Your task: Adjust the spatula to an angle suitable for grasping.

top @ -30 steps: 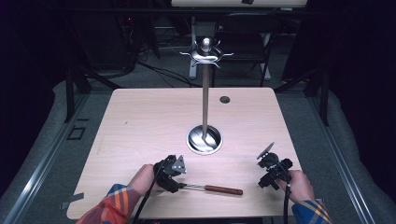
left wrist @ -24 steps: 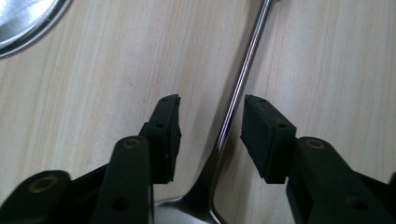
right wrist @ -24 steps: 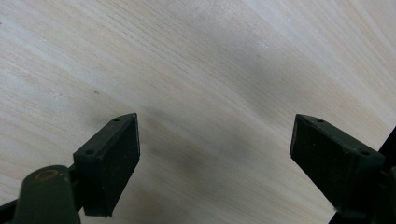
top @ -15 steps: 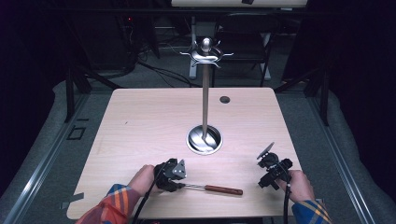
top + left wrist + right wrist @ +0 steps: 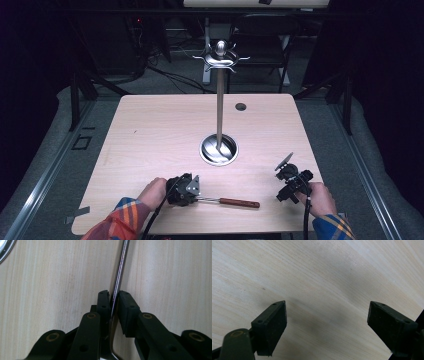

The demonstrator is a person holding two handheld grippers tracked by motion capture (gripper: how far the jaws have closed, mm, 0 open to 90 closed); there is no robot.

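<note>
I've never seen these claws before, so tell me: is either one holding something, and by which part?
The left gripper, whose jaws have just been closing, clamps the utensil by its thin metal shaft. The right gripper holds nothing.

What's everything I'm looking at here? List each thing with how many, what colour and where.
Table: one, pale wood, centre of the high view.
Stand: one, shiny metal pole with curled hooks on top, rising from a round dish-like base at the table's middle.
Utensil: one, thin metal shaft with a reddish-brown handle, lying flat near the table's front edge.
Small hole: one, dark, far right part of the table top.
Left tool: one, black, jaws just closed onto the utensil's metal shaft.
Right tool: one, black, jaws wide apart over bare table at front right.
Hands: two, in plaid sleeves, one holding each tool.
</note>
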